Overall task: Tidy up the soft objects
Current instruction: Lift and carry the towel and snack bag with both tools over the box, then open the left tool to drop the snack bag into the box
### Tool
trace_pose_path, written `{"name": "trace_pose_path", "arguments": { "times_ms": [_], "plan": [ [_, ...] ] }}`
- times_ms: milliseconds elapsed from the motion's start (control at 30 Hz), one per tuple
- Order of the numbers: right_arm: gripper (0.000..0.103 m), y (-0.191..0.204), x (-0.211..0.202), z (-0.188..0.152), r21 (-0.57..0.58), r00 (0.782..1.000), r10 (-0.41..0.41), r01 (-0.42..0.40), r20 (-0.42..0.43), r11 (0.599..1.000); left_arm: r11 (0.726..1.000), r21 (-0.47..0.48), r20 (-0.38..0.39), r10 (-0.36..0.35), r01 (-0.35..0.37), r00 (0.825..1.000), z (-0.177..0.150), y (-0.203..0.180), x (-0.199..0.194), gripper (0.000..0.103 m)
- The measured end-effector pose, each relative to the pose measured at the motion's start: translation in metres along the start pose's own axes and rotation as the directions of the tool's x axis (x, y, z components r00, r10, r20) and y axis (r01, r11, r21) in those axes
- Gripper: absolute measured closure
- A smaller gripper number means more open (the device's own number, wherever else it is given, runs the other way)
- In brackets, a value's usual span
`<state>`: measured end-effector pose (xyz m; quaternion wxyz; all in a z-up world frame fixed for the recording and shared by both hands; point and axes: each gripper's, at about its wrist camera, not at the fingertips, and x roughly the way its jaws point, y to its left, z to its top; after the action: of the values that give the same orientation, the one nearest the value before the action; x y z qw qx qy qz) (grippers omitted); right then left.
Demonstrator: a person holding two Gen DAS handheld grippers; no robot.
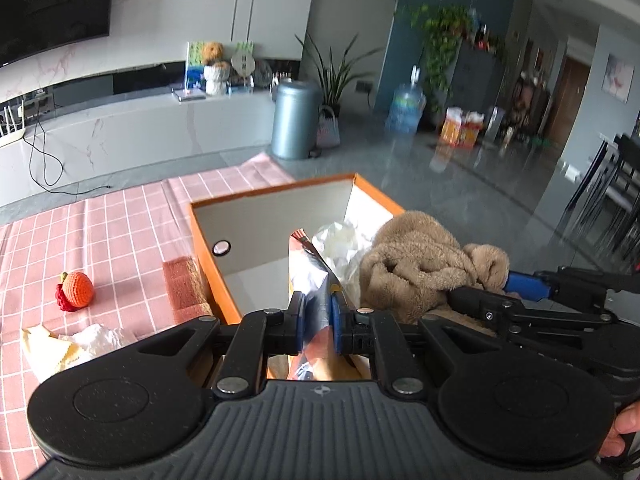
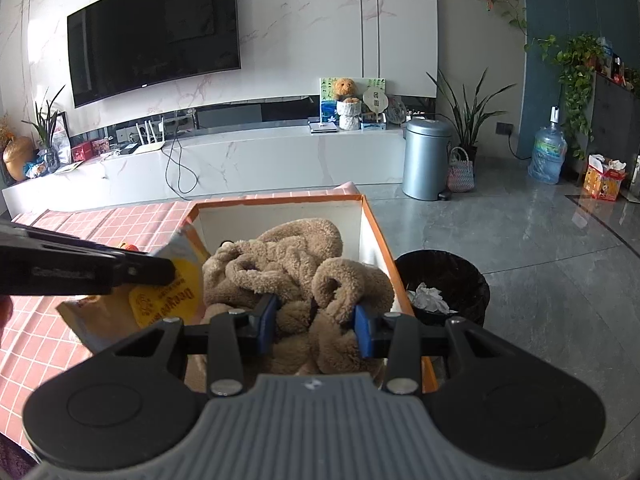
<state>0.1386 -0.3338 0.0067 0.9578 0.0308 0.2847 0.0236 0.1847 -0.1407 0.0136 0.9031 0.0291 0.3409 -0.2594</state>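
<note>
The left gripper (image 1: 316,322) is clamped on a shiny snack bag (image 1: 310,276) over the orange box (image 1: 208,264). The right gripper (image 2: 316,328) squeezes a fluffy brown towel (image 2: 296,264) inside the box's right side. The bag could slip out and land on the pink tablecloth (image 1: 120,216).

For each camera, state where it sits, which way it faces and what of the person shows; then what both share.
Left wrist: on the left gripper, looking down into the orange box; fingers shut on a foil bag; a hand's edge at lower right.
Right wrist: on the right gripper, facing the TV wall over the box; fingers clamp the brown plush cloth.
Shared: box, cloth, bag, grey bin.
</note>
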Motion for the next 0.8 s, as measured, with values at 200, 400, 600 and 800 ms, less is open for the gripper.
{"name": "trace_pose_path", "arguments": {
  "times_ms": [200, 400, 600, 800],
  "plan": [
    [0.064, 0.0, 0.014, 0.006, -0.041, 1.0, -0.014, 0.013, -0.02, 0.999, 0.996, 0.078, -0.045, 0.043, -0.04, 0.998, 0.002, -0.013, 0.025, 0.089],
    [0.063, 0.001, 0.024, 0.006, -0.119, 0.999, -0.029, 0.024, -0.041, 0.993, 0.992, 0.118, -0.126, 0.054, -0.039, 0.991, 0.003, -0.013, 0.048, 0.089],
    [0.063, -0.002, 0.019, 0.004, -0.149, 0.998, -0.044, 0.038, -0.04, 0.988, 0.983, 0.172, -0.164, 0.093, -0.065, 0.982, 0.005, -0.013, 0.063, 0.093],
    [0.063, 0.006, 0.02, 0.001, -0.209, 0.996, -0.044, 0.027, -0.073, 0.977, 0.976, 0.199, -0.146, 0.121, -0.091, 0.982, 0.007, -0.009, 0.064, 0.093]
  ]
}}
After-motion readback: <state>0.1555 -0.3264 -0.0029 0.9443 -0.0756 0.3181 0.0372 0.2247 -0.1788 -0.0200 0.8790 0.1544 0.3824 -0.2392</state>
